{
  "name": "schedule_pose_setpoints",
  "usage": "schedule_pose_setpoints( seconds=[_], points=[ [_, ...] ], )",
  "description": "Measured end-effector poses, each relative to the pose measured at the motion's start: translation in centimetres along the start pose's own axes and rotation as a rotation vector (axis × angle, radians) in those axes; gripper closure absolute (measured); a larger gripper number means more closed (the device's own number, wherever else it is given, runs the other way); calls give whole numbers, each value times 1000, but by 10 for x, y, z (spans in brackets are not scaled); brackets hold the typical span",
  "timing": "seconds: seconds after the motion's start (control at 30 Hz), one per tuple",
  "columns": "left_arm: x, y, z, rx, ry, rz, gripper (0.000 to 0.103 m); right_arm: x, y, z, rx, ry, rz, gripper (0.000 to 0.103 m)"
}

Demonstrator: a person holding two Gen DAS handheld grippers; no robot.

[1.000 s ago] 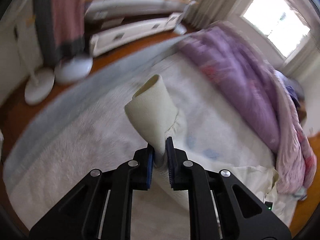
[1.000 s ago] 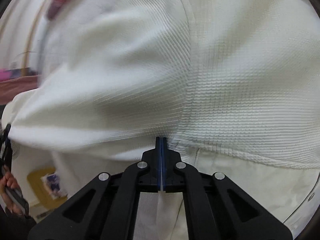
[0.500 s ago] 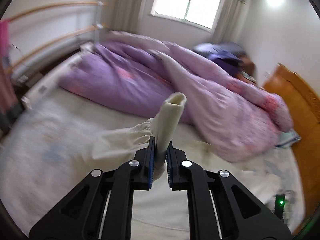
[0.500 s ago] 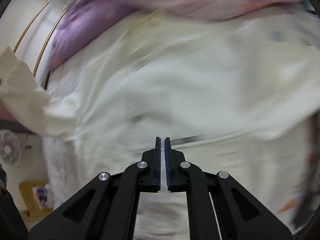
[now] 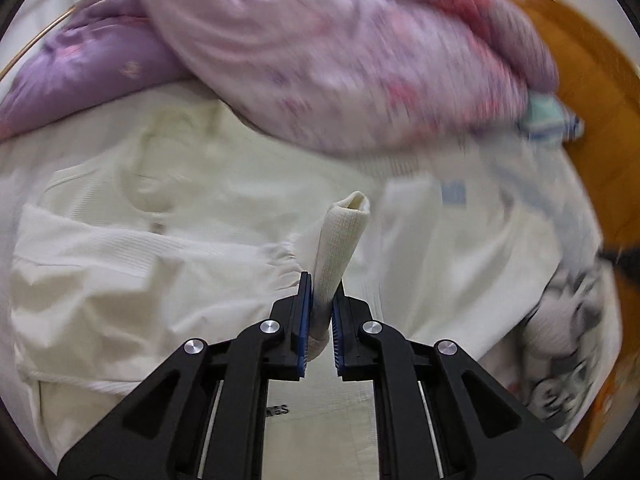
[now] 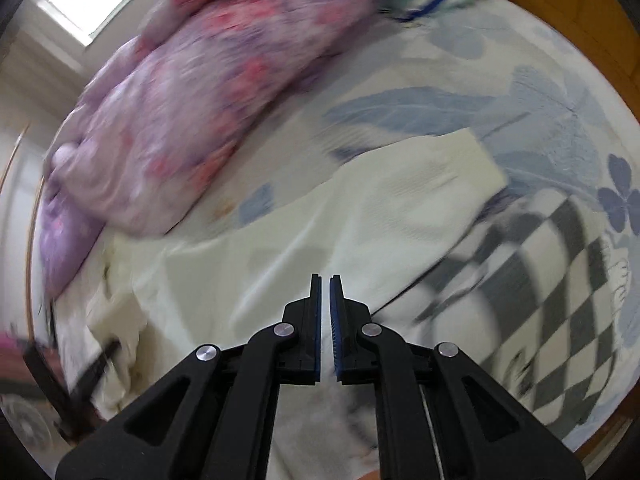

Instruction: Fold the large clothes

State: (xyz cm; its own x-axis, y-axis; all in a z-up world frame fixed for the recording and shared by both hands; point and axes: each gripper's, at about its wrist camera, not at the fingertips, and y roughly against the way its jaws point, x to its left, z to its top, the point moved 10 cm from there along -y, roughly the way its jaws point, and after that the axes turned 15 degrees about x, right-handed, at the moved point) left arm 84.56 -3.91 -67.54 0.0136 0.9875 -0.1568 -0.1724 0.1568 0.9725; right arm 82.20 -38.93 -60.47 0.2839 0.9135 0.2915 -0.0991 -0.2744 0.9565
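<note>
Left gripper [image 5: 320,304]: fingers clamped on a ribbed cream sleeve cuff [image 5: 343,236], which stands up between them.
Right gripper [image 6: 325,308]: fingers nearly closed, a thin gap, nothing between them.
Cream garment [image 5: 120,264]: spread rumpled across the middle of the bed [image 6: 460,96], its other sleeve [image 6: 448,176] reaching toward the headboard side.
Checked cloth [image 6: 560,272]: touching the garment's edge.
Purple floral quilt [image 5: 340,60]: heaped along the far edge.
</note>
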Motion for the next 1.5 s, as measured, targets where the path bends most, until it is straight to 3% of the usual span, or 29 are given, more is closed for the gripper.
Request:
schedule_pose_setpoints(
  seconds=[0.17, 0.2, 0.23, 0.27, 0.3, 0.4, 0.43, 0.5, 0.57, 0.63, 0.73, 0.77, 0.8, 0.87, 0.93, 1.0, 1.03, 1.07, 1.13, 1.2, 1.37, 1.5],
  points=[
    [-6, -39, -28, 78, 8, -24, 88, -57, -10, 40, 22, -157, 7, 77],
    [-8, -41, -30, 86, 8, -33, 82, -67, -12, 46, 19, -192, 7, 77],
    [-10, -44, -33, 105, 6, -56, 67, -78, -16, 52, 24, -232, 19, 72],
    [-14, -48, -37, 127, 7, -84, 42, -85, -21, 54, 44, -263, 33, 68],
    [-18, -46, -39, 139, 14, -124, 34, -94, -27, 57, 67, -306, 38, 68],
    [-27, -25, -38, 63, 9, -185, 21, -116, -43, 60, 118, -380, 5, 62],
    [-24, -14, -36, 30, 26, -192, 19, -121, -50, 61, 129, -413, 31, 62],
    [-13, -2, -32, -27, 66, -188, 19, -129, -59, 65, 133, -450, 51, 62],
    [12, -3, -31, -35, 118, -78, 19, -136, -65, 72, 123, -452, 29, 62],
    [35, -23, -37, 30, 148, 40, 19, -148, -72, 76, 126, -473, -29, 62],
    [54, -58, -51, 164, 141, 130, 19, -157, -89, 79, 168, -502, -61, 62],
    [55, -68, -56, 199, 125, 145, 19, -157, -93, 80, 176, -496, -72, 57],
    [53, -79, -60, 235, 103, 144, 20, -156, -98, 83, 187, -481, -70, 53],
    [54, -86, -61, 234, 114, 124, 20, -153, -105, 86, 195, -453, -93, 45],
    [56, -89, -61, 244, 133, 88, 20, -150, -113, 87, 212, -394, -140, 44],
    [57, -86, -60, 236, 134, 55, 19, -148, -112, 86, 196, -370, -169, 57],
    [57, -80, -60, 223, 128, 30, 19, -151, -108, 84, 175, -378, -196, 76],
    [56, -74, -60, 206, 123, 6, 19, -153, -103, 82, 151, -392, -187, 84],
    [60, -59, -63, 176, 131, -41, 19, -152, -85, 78, 50, -403, -131, 90],
    [68, -41, -68, 148, 160, -95, 18, -144, -64, 75, -33, -363, -133, 91],
    [117, 2, -81, 117, 217, -75, 18, -75, 0, 58, -219, -161, -209, 92],
    [171, 36, -96, 97, 279, -48, 18, 27, 55, 31, -365, 15, -167, 93]
  ],
)
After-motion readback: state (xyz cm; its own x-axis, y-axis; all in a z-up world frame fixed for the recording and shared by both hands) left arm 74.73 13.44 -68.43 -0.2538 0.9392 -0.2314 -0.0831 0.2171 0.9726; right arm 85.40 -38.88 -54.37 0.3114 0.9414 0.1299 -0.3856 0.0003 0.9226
